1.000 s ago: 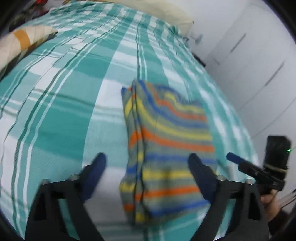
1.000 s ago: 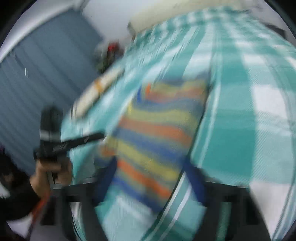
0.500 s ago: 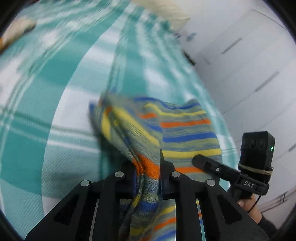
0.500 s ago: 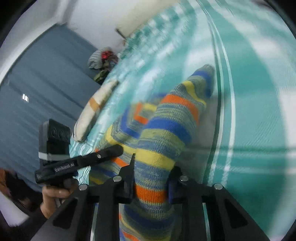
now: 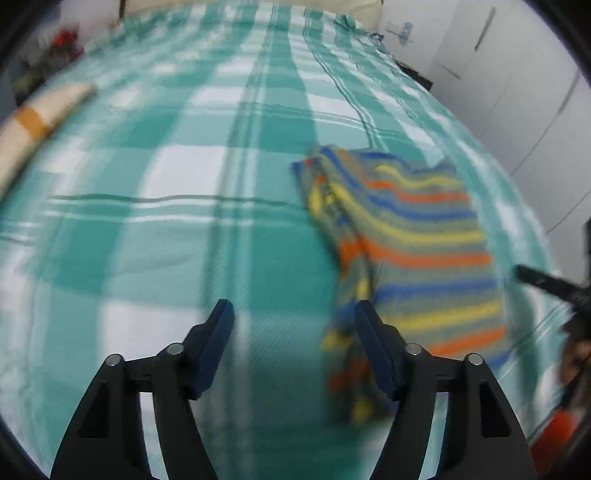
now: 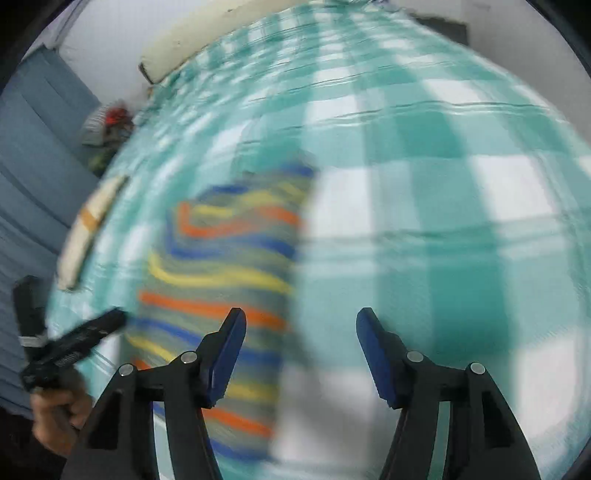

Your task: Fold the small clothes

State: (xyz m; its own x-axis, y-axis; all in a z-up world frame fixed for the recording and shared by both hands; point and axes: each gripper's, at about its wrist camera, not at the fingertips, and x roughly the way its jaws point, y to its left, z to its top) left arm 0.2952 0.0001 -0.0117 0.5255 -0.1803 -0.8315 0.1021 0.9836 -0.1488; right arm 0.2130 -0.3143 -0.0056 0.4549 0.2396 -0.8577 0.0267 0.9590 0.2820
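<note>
A small striped garment (image 5: 413, 251) in blue, yellow, orange and grey lies folded flat on the teal checked bedspread (image 5: 177, 184). My left gripper (image 5: 293, 314) is open and empty, with the garment's near left edge by its right finger. In the right wrist view the garment (image 6: 225, 280) lies left of centre. My right gripper (image 6: 301, 321) is open and empty, its left finger over the garment's right edge. Both views are motion-blurred.
A cream pillow with an orange band (image 5: 33, 118) lies at the bed's left side. A long cream bolster (image 6: 207, 29) lies at the head. White wardrobe doors (image 5: 517, 74) stand to the right, a blue wall (image 6: 33, 155) to the left.
Half a second ago both grippers were shut on the lifted garment. Now both have opened and let go, and the garment lies flat on the bed. Both grippers have drawn apart sideways.
</note>
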